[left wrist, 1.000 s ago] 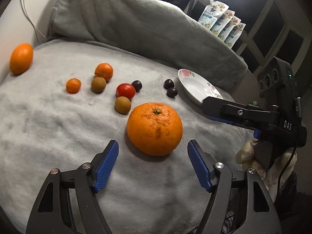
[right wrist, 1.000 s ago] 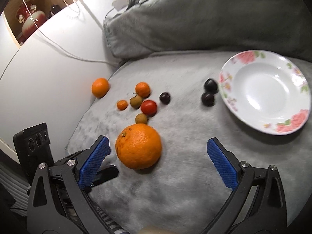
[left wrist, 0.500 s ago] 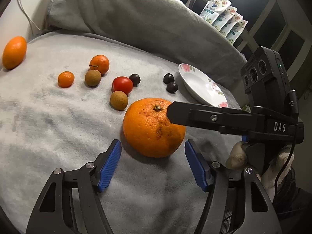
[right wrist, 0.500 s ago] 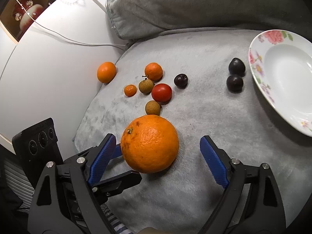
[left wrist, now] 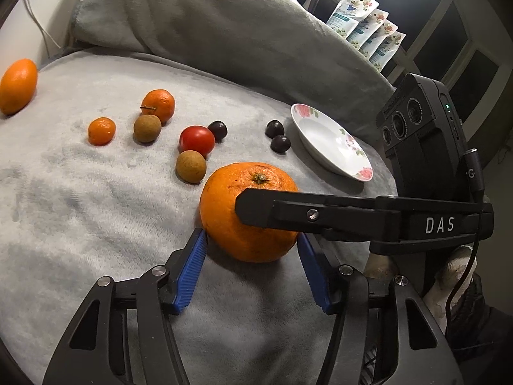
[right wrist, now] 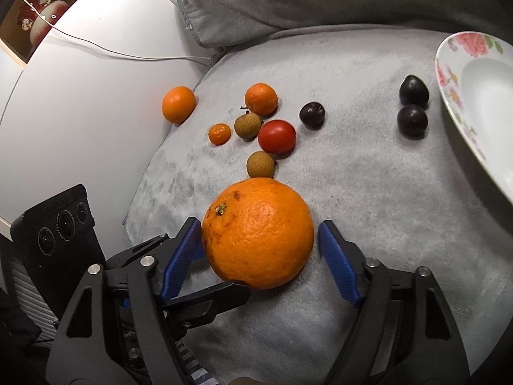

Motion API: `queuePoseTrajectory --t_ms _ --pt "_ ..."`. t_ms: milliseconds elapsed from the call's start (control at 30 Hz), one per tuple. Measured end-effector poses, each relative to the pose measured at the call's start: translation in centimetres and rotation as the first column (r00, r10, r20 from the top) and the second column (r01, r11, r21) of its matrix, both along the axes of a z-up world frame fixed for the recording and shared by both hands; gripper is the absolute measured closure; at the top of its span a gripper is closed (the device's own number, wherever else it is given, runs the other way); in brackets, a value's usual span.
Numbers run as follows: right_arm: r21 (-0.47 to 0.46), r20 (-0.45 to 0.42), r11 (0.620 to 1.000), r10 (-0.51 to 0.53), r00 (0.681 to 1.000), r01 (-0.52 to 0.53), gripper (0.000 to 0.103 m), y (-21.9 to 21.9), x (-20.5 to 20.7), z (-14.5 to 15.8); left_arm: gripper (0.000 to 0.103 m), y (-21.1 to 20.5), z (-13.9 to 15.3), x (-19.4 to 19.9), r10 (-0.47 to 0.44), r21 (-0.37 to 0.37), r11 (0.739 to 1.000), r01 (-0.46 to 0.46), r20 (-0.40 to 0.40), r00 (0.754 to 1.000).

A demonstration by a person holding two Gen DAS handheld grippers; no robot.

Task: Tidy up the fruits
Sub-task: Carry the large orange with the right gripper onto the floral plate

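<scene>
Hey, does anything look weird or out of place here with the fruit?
Yes: both grippers are closing around the same big orange, the left gripper and right gripper crossing at it. The floral plate is empty.

big orange (left wrist: 250, 211) lies nearest on the blanket (left wrist: 80, 199), small fruits behind, plate (left wrist: 333, 142) far right.

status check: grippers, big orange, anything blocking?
Left gripper and right gripper closing around big orange. Orange on blanket. Grippers crowd each other.
</scene>
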State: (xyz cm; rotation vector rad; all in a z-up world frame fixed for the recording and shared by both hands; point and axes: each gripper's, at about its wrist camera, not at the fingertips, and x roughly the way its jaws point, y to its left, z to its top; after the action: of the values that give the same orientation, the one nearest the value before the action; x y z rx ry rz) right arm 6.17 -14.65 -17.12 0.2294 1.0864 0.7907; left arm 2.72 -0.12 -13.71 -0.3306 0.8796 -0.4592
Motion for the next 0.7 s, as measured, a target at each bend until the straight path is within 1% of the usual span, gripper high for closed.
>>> queuePoseTrajectory --t_ms 267,367,700 --pt "0.013 -0.002 1.000 -0.005 1.000 0.005 0.029 -0.3 0.1 0.1 0.046 -0.7 0.5 0.0 -0.005 0.018 1.000 0.005 0.012 1.000" --pt "0.013 0.012 1.000 -0.016 1.000 0.016 0.029 -0.7 -0.1 0.5 0.046 -1.2 0.8 0.1 -0.016 0.018 1.000 0.015 0.020 1.000" --pt "0.027 0.076 0.995 -0.097 0.992 0.095 0.029 -5.0 -0.3 2.9 0.046 -5.0 2.7 1.3 -0.083 0.020 0.996 0.082 0.072 0.994"
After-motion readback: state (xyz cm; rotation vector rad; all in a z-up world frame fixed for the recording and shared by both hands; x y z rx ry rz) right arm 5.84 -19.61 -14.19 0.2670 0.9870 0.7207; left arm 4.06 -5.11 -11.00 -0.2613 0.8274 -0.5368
